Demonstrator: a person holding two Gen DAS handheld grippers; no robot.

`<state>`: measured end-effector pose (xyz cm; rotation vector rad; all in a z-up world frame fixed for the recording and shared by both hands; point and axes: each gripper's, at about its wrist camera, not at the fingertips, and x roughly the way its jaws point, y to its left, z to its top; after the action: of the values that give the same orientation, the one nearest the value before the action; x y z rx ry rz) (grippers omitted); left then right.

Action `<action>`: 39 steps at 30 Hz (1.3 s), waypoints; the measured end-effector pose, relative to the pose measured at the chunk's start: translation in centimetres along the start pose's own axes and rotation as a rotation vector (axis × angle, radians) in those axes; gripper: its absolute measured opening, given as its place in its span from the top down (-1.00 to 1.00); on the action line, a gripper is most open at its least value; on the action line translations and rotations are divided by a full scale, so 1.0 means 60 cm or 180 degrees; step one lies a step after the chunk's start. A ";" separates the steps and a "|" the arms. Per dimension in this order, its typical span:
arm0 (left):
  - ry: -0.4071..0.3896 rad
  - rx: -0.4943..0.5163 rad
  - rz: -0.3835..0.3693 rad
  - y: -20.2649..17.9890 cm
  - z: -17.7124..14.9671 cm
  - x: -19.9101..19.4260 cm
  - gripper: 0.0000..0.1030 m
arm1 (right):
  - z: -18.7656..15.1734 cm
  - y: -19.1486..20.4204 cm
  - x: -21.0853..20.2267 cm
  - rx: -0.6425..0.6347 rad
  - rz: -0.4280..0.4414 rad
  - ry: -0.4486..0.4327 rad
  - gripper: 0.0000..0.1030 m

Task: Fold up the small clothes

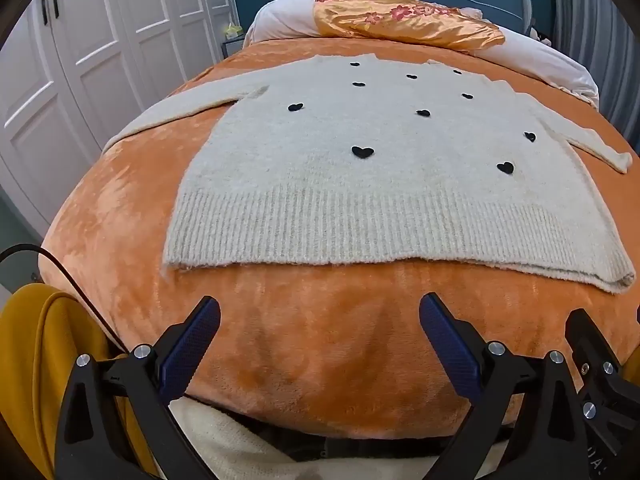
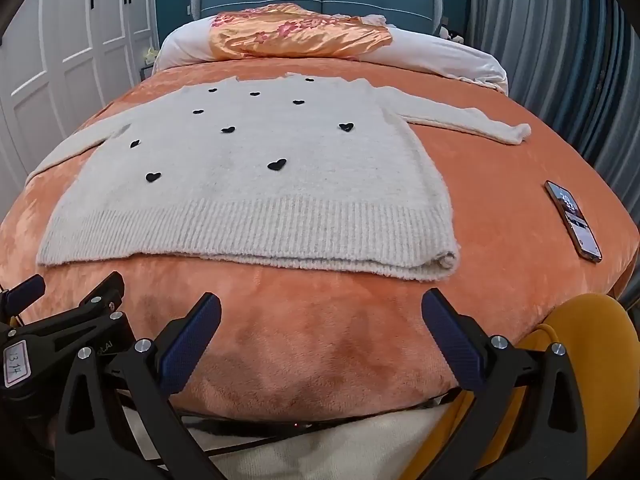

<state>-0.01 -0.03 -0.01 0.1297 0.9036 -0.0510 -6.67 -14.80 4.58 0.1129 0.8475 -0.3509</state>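
Note:
A cream knit sweater with small black hearts (image 1: 360,184) lies flat on the orange blanket (image 1: 304,344), hem toward me, both sleeves spread out sideways. It also shows in the right wrist view (image 2: 248,200). My left gripper (image 1: 320,316) is open and empty, over the blanket just short of the hem. My right gripper (image 2: 320,312) is open and empty, also just short of the hem. The left gripper's side (image 2: 60,320) shows at the left of the right wrist view, and the right gripper's side (image 1: 592,352) at the right of the left wrist view.
A phone (image 2: 574,220) lies on the blanket right of the sweater. An orange satin cloth (image 1: 400,20) and white pillows (image 1: 280,16) lie at the bed's head. White wardrobe doors (image 1: 80,60) stand on the left. A yellow chair (image 2: 560,360) is near me.

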 end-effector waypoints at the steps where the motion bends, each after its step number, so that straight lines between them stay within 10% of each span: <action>1: -0.0003 -0.0003 -0.0001 0.000 0.000 0.000 -0.89 | 0.000 0.001 0.000 -0.0001 0.0002 -0.0004 -0.90; 39: -0.0045 0.0023 0.0069 0.002 -0.004 -0.004 -0.88 | -0.005 0.001 -0.002 -0.0023 0.0059 -0.0051 -0.90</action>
<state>-0.32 0.10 0.05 0.1456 0.8879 -0.0349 -6.92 -14.62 4.46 0.1110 0.8315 -0.3308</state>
